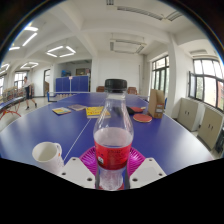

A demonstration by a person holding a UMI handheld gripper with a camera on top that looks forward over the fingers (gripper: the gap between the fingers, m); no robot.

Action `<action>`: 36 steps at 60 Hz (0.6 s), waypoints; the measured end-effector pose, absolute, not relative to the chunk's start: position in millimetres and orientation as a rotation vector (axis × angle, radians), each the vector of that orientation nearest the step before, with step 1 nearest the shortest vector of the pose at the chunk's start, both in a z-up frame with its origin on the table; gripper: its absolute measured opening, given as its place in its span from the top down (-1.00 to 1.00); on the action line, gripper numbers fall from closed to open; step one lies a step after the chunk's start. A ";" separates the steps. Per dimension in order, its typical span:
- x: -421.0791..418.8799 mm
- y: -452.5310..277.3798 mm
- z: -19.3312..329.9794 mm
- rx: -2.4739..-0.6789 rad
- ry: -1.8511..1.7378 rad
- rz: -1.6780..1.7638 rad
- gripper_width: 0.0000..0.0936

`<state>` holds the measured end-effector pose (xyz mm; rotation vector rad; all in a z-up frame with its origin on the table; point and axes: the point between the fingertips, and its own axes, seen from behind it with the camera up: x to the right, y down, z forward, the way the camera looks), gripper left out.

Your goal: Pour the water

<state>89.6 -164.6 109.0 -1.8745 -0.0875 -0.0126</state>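
1. Bottle (pixel 113 135): clear plastic, black screw cap on, red label band around its lower body. Clear liquid fills it to about the shoulder.
2. Cup (pixel 47 155): white, round, open mouth facing up, standing on the bench (pixel 150 135) just ahead of the left finger, beside the bottle and not touching it. What it holds cannot be told from this angle.
3. Claw (pixel 112 168): the two pale fingers sit either side of the bottle's lower body, partly closed, with the magenta pads (pixel 89 160) against the label band. Both sides look pressed in with no gap seen, so the claw appears to have hold of the bottle.
4. Materials and shapes: the bottle is a smooth cylinder that narrows to a short neck; the plastic is glossy, catching window light. The cup is matte white with a thick rim. The bench top is a flat blue surface with a dull sheen and a pale line running across it.
5. Orientation: the bottle stands upright, long axis vertical, cap pointing at the ceiling. No tilt toward the cup shows.
6. Position: the bottle is between the fingers at the near edge of the bench, with the cup close on its left.
7. Beyond: some flat papers (pixel 62 110), a yellow item (pixel 94 111) and a round red object (pixel 143 118) lie farther along the bench. Chairs (pixel 212 125) line the right side under the windows (pixel 207 78).
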 end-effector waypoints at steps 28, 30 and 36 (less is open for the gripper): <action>98.4 -197.5 85.2 -1.981 -0.024 -0.045 -0.80; 98.6 -208.6 92.2 -1.979 -0.020 -0.055 -0.82; 90.0 -244.7 108.9 -2.008 -0.005 -0.056 -0.83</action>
